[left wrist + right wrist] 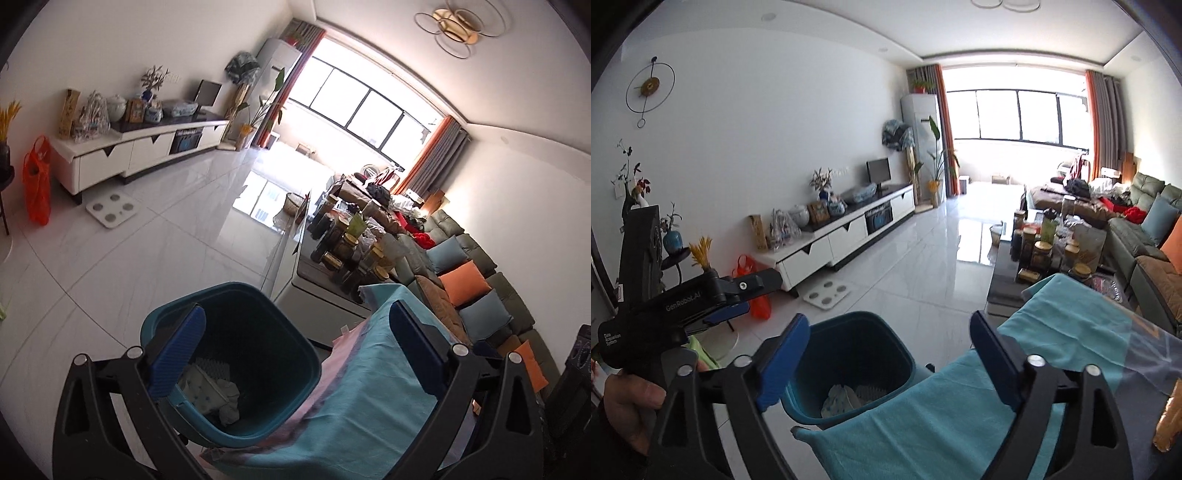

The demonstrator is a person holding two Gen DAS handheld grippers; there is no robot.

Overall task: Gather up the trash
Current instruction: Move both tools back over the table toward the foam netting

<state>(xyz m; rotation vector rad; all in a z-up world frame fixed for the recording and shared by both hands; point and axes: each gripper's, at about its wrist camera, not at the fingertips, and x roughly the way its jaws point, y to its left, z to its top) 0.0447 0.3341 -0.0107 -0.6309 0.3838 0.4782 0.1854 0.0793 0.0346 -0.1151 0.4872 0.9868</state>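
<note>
Your left claw (295,332) and right claw (890,347) both gape wide and empty above the teal bin (849,369), crumpled trash (842,398) inside, table (960,424) just right.

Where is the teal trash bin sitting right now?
The teal trash bin stands on the white tiled floor, low in both wrist views, against the left edge of the turquoise cloth, with crumpled trash already inside.
</note>
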